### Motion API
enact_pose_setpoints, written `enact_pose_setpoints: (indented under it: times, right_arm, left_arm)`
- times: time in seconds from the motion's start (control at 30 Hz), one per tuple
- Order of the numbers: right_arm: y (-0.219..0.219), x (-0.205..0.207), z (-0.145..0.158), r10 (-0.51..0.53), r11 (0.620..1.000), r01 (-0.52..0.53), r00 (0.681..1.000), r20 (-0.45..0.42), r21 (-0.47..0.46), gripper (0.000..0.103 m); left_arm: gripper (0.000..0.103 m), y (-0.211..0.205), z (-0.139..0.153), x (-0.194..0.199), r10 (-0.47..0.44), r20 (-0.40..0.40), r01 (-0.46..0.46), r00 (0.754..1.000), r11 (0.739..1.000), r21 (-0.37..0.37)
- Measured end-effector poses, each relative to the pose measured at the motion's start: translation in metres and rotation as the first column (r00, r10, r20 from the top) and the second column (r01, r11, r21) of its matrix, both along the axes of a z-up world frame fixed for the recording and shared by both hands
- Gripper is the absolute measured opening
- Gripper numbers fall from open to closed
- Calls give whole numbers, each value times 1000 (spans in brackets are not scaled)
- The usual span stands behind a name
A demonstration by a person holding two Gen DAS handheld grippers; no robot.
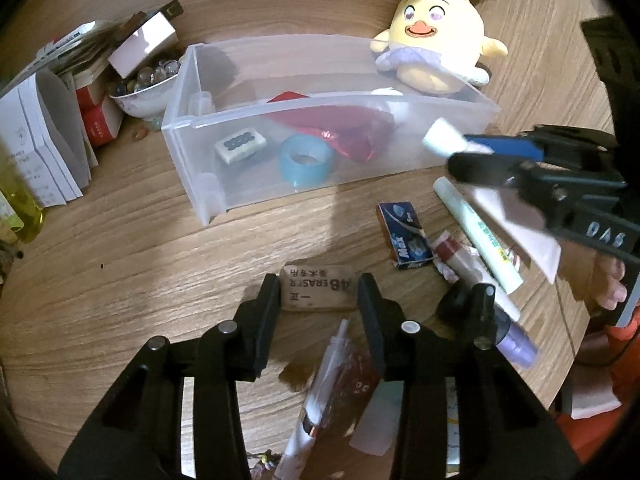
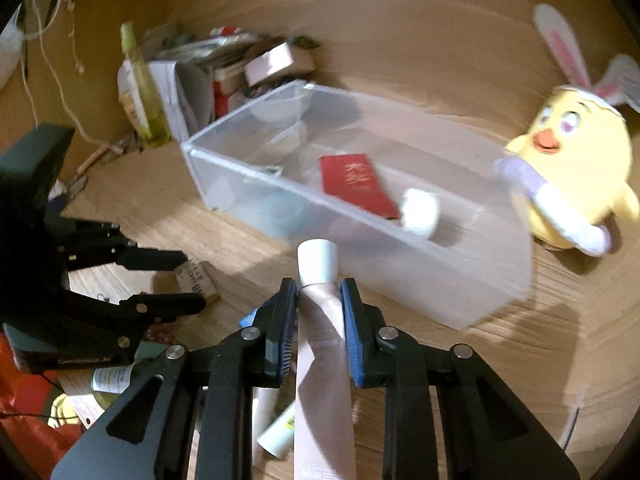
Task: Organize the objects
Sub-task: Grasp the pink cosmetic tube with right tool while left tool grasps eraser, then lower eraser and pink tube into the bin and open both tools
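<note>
A clear plastic bin [image 1: 188, 120] [image 2: 224, 168] sits on the wooden table; it holds a red packet [image 1: 352, 136] [image 2: 356, 184], a blue tape roll [image 1: 306, 160], a small eraser [image 1: 240, 146] and a white cap [image 2: 420, 212]. My right gripper [image 2: 319, 292] [image 1: 456, 152] is shut on a pale pink tube with a white cap [image 2: 318, 264], held above the table near the bin's front right corner. My left gripper [image 1: 318, 288] [image 2: 188, 280] is open, its fingers on either side of a tan 4B eraser [image 1: 318, 288] lying on the table.
A yellow chick plush [image 1: 436, 52] [image 2: 576, 176] stands beside the bin's right end. A blue box [image 1: 404, 236], a white-green tube [image 1: 480, 236], a purple-capped marker [image 1: 516, 344] and a pen [image 1: 320, 392] lie loose. A bowl of marbles [image 1: 144, 88], papers [image 1: 44, 132] and a yellow bottle [image 2: 140, 84] crowd the left.
</note>
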State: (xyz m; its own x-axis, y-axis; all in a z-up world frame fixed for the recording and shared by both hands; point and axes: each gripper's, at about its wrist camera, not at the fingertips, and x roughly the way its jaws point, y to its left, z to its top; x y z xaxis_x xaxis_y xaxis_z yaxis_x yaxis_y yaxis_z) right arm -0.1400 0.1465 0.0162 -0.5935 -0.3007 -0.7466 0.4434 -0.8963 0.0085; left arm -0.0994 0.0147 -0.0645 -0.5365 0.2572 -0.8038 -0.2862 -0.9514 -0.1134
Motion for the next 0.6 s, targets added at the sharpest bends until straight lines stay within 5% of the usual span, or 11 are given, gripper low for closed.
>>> enact_pose_setpoints:
  times: [0.6]
  right_arm:
    - [49, 8, 51, -136, 989, 127, 981, -135, -73, 20]
  left_arm:
    - [39, -5, 66, -8, 62, -159, -47, 985, 994, 96]
